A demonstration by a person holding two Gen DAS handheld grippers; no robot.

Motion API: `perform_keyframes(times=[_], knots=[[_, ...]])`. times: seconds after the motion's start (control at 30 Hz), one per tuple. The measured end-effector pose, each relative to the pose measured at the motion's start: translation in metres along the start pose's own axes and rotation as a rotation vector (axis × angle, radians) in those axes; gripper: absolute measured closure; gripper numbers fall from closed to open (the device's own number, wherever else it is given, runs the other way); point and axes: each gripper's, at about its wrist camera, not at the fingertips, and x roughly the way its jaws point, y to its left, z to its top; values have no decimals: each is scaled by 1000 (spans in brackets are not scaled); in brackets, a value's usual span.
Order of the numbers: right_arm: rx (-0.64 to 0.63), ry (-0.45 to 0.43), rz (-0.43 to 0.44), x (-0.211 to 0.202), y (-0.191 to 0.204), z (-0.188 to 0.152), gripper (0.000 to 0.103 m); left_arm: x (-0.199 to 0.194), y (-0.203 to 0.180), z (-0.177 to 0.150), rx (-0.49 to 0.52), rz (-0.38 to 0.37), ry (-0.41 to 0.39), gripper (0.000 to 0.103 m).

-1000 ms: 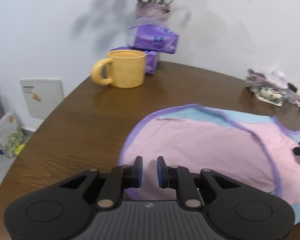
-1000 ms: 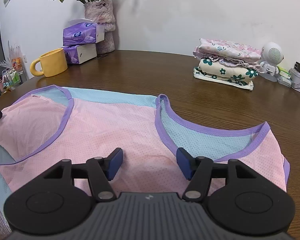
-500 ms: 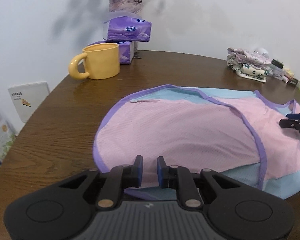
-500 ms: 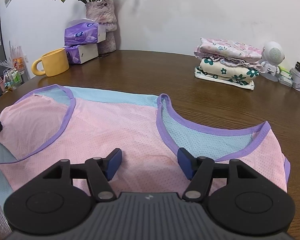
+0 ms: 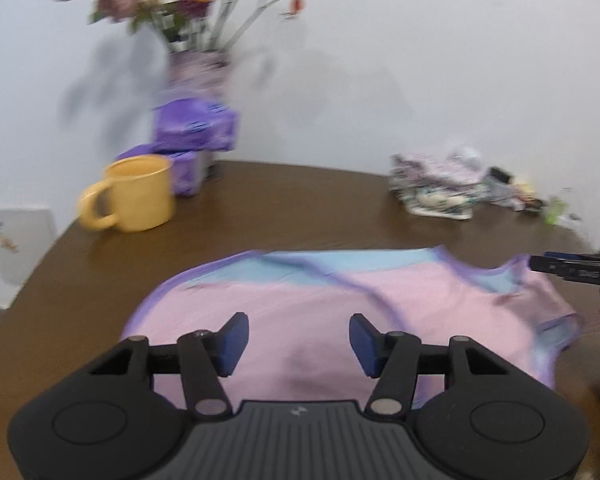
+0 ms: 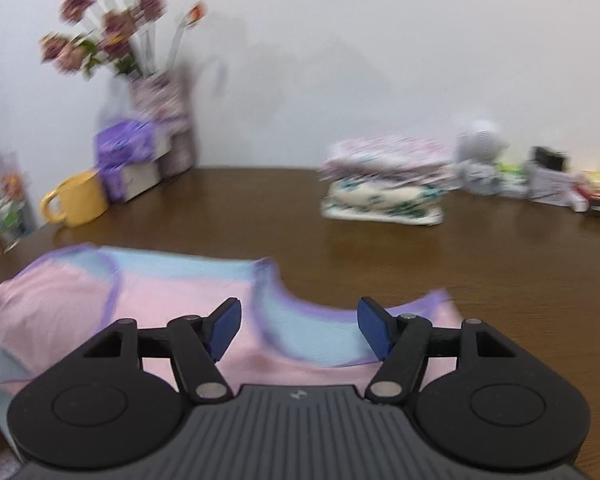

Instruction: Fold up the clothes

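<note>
Pink mesh top lying spread on the brown tabletop, both claws hovering over it with nothing gripped.

Going left to right in the left wrist view, a yellow mug is standing near the far edge, purple tissue packs are sitting stacked just behind it in front of a vase of flowers, and a pile of folded floral clothes is resting well apart to the right, with small blurred clutter beyond. Nothing is lying between the claws and the top. The left claw is opening, its blue pads apart above the pink cloth and pressing nothing. The right claw is standing wide over the neckline, also empty. The top is showing purple trim and a pale blue inner layer at its far edge.
</note>
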Motion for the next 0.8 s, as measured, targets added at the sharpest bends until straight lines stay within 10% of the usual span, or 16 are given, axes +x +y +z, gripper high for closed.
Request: perform_keyframes(times=[0.27, 0.53, 0.8], knots=[[149, 50, -117, -9, -97, -3, 50, 33, -91, 44, 151, -165, 34, 51], [240, 136, -3, 8, -136, -15, 75, 115, -205, 64, 288, -305, 218, 72], [262, 130, 108, -6, -137, -27, 76, 167, -251, 45, 310, -333, 312, 72]])
